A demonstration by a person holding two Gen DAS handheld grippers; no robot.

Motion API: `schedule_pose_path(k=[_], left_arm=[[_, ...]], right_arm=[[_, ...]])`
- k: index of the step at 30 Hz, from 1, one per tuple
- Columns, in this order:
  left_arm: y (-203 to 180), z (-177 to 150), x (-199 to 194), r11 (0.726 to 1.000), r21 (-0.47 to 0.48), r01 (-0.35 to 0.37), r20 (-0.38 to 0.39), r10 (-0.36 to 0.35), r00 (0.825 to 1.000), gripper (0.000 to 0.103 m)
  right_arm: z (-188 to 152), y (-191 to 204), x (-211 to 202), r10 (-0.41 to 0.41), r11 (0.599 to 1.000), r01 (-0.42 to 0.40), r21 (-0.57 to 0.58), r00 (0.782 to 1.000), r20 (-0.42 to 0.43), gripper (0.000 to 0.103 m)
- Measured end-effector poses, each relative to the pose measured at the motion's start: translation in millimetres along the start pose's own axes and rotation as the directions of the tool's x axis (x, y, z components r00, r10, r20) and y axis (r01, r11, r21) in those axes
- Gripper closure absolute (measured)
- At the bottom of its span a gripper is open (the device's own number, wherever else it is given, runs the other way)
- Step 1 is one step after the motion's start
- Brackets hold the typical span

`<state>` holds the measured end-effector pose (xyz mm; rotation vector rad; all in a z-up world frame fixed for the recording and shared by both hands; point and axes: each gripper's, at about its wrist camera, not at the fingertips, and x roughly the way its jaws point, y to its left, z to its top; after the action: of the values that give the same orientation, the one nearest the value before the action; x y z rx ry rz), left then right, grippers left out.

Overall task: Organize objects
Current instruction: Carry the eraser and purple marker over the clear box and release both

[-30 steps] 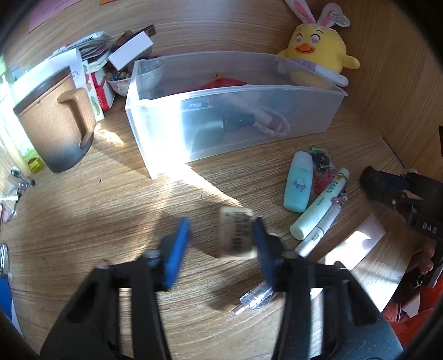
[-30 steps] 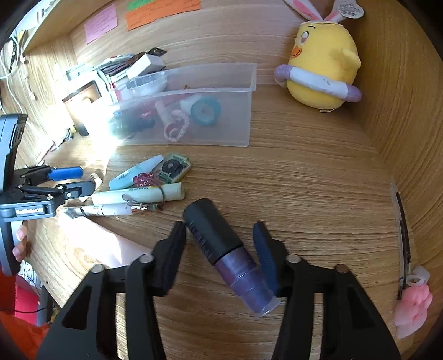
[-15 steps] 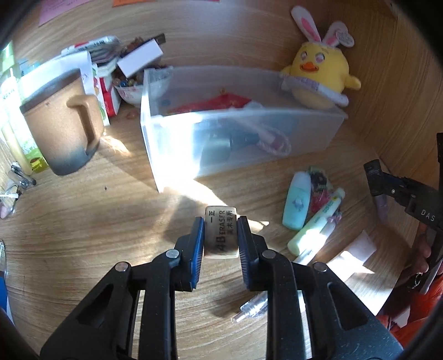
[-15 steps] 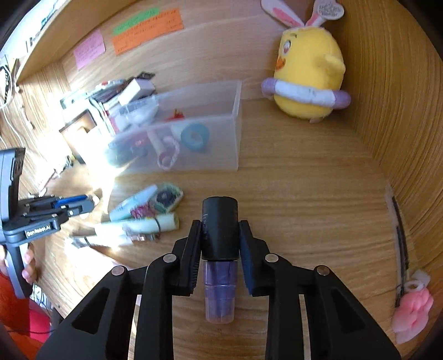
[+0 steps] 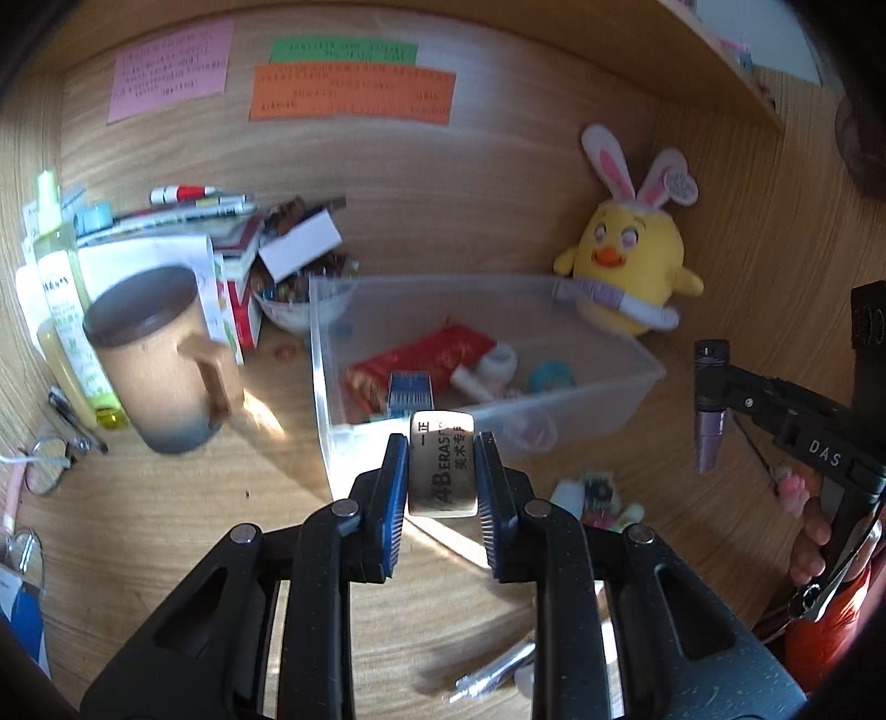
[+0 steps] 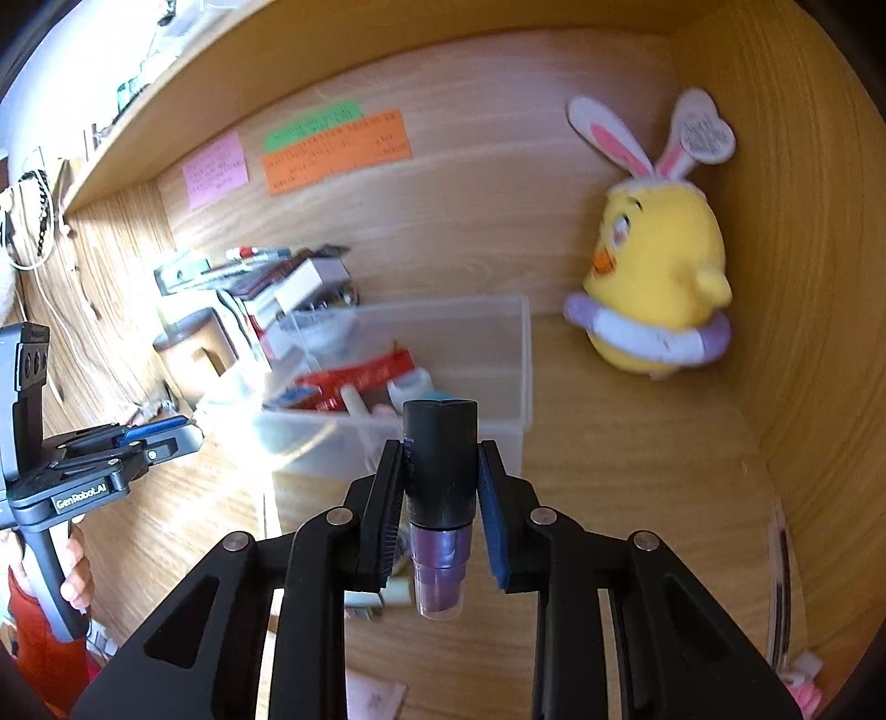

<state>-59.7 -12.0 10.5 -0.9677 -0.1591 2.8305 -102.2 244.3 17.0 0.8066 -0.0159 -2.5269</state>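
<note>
Carrying loads toward the clear plastic bin [image 5: 603, 399]: left gripper [image 5: 441, 476] pinches a tan rectangular eraser [image 5: 443, 471]. Right gripper [image 6: 440, 487] pinches a black-capped purple tube [image 6: 439, 487]. Next, I judge, release both over the bin.

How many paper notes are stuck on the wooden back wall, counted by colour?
Pink note: 1
Green note: 1
Orange note: 1
Total: 3
</note>
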Motion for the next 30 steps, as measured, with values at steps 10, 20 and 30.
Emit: schedule_pose_path(k=[10, 20, 30], left_arm=[[4.0, 29.9, -2.4, 1.000, -0.005, -0.009, 0.068, 0.009, 0.998, 0.080], [13.9, 49.5, 18.1, 0.999, -0.027, -0.019, 0.059, 0.021, 0.998, 0.080], [15.0, 51.7, 57.0, 0.999, -0.048, -0.018, -0.002, 0.018, 1.000, 0.080]], right_arm=[[44.4, 14.3, 8.5, 0.001, 0.999, 0.003, -0.054, 0.997, 0.083, 0.079], [75.8, 15.1, 36.8, -0.046, 0.995, 0.053, -0.083, 0.995, 0.091, 0.079], [63.4, 1.5, 78.1, -0.086, 0.992, 0.085, -0.090, 0.996, -0.007, 0.079]])
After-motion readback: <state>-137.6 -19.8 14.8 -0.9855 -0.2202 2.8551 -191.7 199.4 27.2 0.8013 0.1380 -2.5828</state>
